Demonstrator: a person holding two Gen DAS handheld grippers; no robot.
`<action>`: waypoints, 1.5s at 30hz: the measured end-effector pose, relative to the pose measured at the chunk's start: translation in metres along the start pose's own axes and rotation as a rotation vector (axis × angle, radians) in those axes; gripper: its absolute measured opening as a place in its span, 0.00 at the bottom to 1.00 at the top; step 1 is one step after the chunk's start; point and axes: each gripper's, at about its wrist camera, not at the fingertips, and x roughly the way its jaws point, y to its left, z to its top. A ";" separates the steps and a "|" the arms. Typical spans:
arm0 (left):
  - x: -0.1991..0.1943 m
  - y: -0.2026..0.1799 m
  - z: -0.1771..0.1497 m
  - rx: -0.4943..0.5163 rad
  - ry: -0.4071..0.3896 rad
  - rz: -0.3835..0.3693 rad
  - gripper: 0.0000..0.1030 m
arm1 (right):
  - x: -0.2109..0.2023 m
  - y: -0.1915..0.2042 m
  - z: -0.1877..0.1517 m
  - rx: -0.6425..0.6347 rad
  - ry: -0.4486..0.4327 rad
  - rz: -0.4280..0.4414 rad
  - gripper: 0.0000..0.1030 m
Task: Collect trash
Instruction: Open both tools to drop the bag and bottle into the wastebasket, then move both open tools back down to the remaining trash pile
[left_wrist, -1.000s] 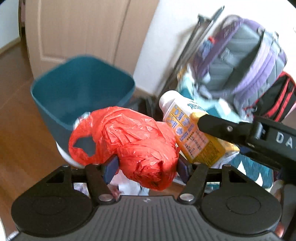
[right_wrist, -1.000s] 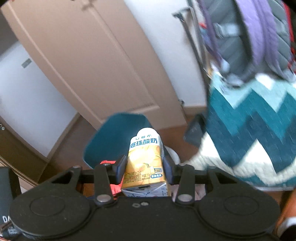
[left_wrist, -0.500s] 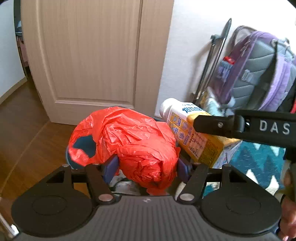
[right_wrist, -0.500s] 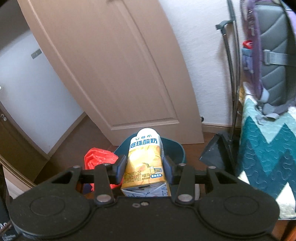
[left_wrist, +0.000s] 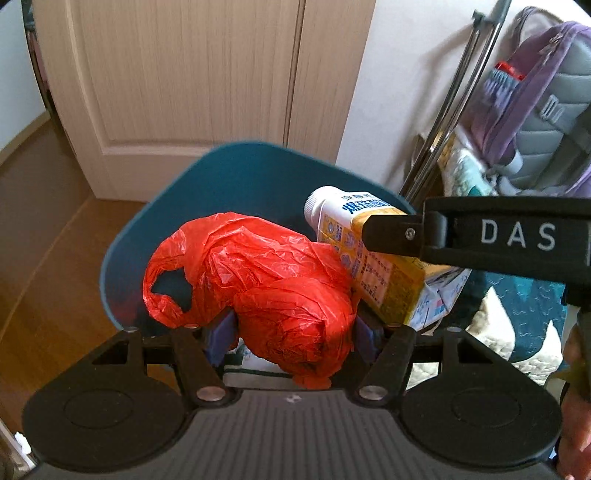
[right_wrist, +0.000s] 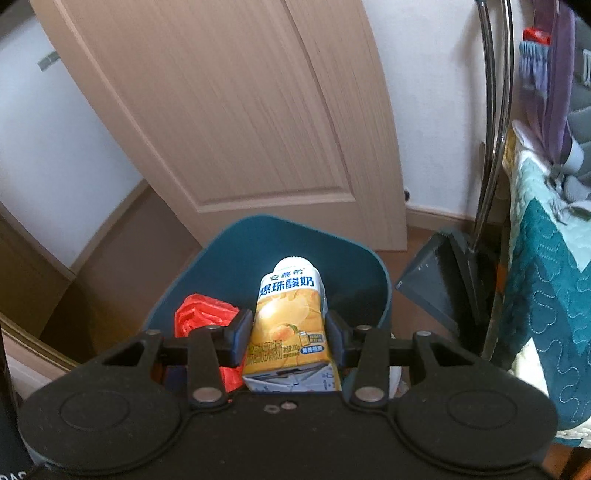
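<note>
My left gripper (left_wrist: 291, 328) is shut on a crumpled red plastic bag (left_wrist: 266, 280) and holds it over the open teal trash bin (left_wrist: 236, 173). My right gripper (right_wrist: 288, 332) is shut on a yellow yogurt drink carton (right_wrist: 288, 317) with a white cap, also over the bin (right_wrist: 354, 266). In the left wrist view the carton (left_wrist: 373, 258) sits just right of the bag, gripped by a black finger (left_wrist: 391, 236) of the right gripper. The red bag (right_wrist: 199, 314) shows at the left in the right wrist view.
A beige door (left_wrist: 192, 74) stands behind the bin on the wood floor (left_wrist: 48, 258). A grey dustpan (right_wrist: 439, 277) with a metal handle leans at the right. A purple backpack (left_wrist: 532, 99) and a teal patterned quilt (right_wrist: 546, 280) lie further right.
Both grippers have tipped downward toward the bin, so its teal opening now shows behind the bag and the carton. Both holds are unchanged.
</note>
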 end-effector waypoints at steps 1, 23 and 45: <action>0.005 0.001 0.000 -0.003 0.007 -0.002 0.64 | 0.005 -0.002 -0.001 0.000 0.008 -0.007 0.41; 0.023 0.008 -0.008 -0.064 0.020 -0.050 0.67 | 0.010 -0.001 -0.002 -0.038 0.027 -0.008 0.43; -0.117 -0.033 -0.039 -0.059 -0.151 -0.136 0.80 | -0.141 -0.031 -0.050 -0.058 -0.097 0.060 0.48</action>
